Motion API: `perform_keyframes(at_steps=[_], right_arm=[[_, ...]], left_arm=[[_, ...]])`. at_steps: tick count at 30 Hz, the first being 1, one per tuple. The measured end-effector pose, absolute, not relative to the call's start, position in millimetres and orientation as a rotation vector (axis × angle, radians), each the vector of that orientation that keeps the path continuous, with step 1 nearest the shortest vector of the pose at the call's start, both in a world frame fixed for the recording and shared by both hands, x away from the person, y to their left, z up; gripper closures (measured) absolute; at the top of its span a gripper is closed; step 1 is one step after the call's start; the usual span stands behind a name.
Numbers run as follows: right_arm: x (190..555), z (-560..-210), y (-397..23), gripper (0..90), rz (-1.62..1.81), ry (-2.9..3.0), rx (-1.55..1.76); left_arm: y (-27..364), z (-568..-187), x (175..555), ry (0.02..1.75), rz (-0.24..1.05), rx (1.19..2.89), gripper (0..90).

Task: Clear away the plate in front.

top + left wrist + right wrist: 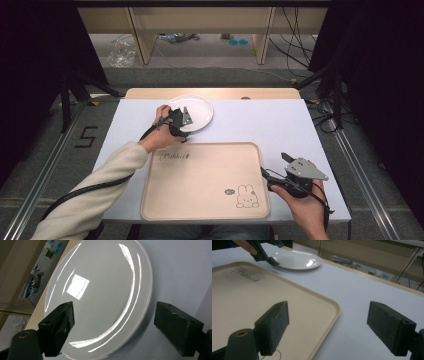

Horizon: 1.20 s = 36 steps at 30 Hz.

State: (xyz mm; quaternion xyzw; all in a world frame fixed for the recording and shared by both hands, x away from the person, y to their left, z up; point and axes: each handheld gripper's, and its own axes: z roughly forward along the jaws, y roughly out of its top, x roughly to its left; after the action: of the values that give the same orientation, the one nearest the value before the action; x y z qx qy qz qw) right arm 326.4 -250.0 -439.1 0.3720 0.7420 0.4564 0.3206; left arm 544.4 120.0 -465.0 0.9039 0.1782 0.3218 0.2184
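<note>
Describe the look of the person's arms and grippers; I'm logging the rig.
Left arm wears a cream sleeve. Both the left gripper and right gripper have black blocky jaws; the right carries a grey three-cornered plate, and black cables trail from each.

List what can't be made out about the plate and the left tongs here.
- High view: the hand and left tongs cover the plate's near-left rim, hiding any contact.
- Left gripper view: the plate's near rim runs off the bottom edge.
- Right gripper view: the left tongs are cut off by the top edge.

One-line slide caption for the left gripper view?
Open left gripper straddling the near rim of the glossy round white plate on the pale table.
</note>
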Motion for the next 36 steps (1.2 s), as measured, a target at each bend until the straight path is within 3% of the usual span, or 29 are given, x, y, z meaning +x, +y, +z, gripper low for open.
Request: perform_keyframes(at_steps=[7, 15, 26, 33, 36], right_arm=[[325, -439, -249, 18.9, 1.191, 1.972, 0.996], [326, -440, -249, 18.9, 1.201, 1.963, 0.995], [326, -440, -249, 18.8, 1.208, 1.96, 0.99], [327, -440, -249, 18.9, 1.204, 1.956, 0.977], [327, -440, -249, 18.9, 1.204, 1.957, 0.976]], left_arm=[[113, -467, 545, 0.469, 0.872, 2.544, 16.5], [107, -473, 551, 0.42, 0.953, 2.612, 16.6], [103, -476, 557, 0.434, 0.97, 2.633, 18.4], [97, -475, 554, 0.412, 0.979, 2.685, 28.0], [96, -474, 553, 0.384, 0.929, 2.714, 41.3]])
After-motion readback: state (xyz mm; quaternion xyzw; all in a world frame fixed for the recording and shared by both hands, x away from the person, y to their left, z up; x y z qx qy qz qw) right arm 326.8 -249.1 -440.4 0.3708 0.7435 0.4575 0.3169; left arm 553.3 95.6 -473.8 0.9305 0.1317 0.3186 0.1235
